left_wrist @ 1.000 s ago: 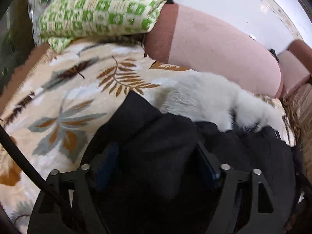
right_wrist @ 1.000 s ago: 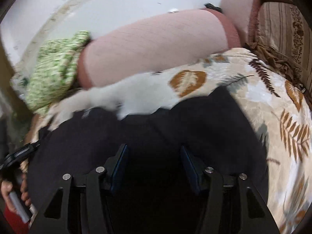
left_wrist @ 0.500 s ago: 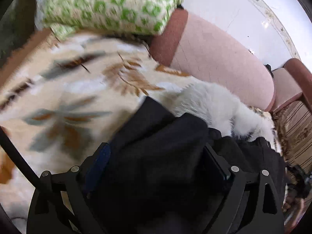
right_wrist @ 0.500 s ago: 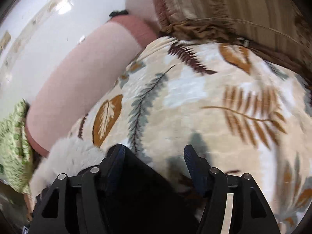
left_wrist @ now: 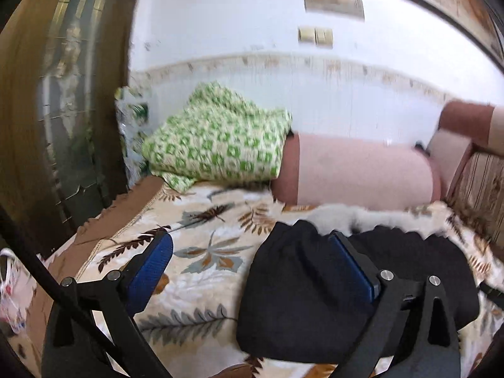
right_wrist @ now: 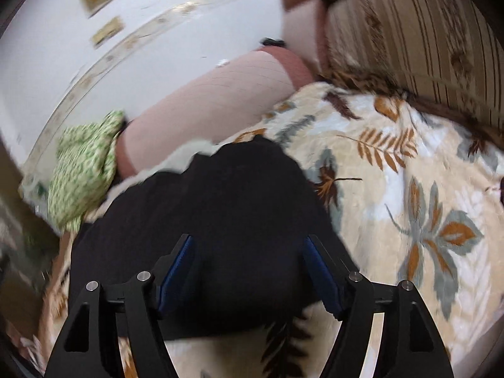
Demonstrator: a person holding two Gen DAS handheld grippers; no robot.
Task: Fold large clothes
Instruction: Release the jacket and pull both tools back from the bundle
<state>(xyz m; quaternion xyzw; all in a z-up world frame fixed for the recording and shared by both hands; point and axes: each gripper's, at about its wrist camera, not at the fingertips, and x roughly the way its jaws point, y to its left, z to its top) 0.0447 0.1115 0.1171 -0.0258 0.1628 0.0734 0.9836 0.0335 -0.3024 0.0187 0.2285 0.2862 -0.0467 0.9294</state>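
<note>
A black garment (left_wrist: pixel 315 286) with a white fur trim (left_wrist: pixel 362 217) lies folded into a compact bundle on the leaf-patterned blanket (left_wrist: pixel 204 252). My left gripper (left_wrist: pixel 249 239) hovers over the bundle's left edge. Its jaws are opening wide, with nothing pressed between the blue pads (left_wrist: pixel 148 271). In the right wrist view the same black garment (right_wrist: pixel 220 201) fills the middle. My right gripper (right_wrist: pixel 249 242) is above its near edge, jaws opening. The cloth lies below the fingers, and the pads (right_wrist: pixel 176 267) do not pinch it.
A green patterned cushion (left_wrist: pixel 214 141) and a pink bolster (left_wrist: pixel 362 170) line the back against the white wall. A striped sofa back (right_wrist: pixel 409 31) rises at the right. A dark wooden panel (left_wrist: pixel 63 94) stands at the left. A black cable (left_wrist: pixel 47 283) crosses the left gripper.
The left gripper let go of the black fabric, pulled back and rose, its jaws spreading. The right gripper swung over the blanket and back above the garment, jaws widening.
</note>
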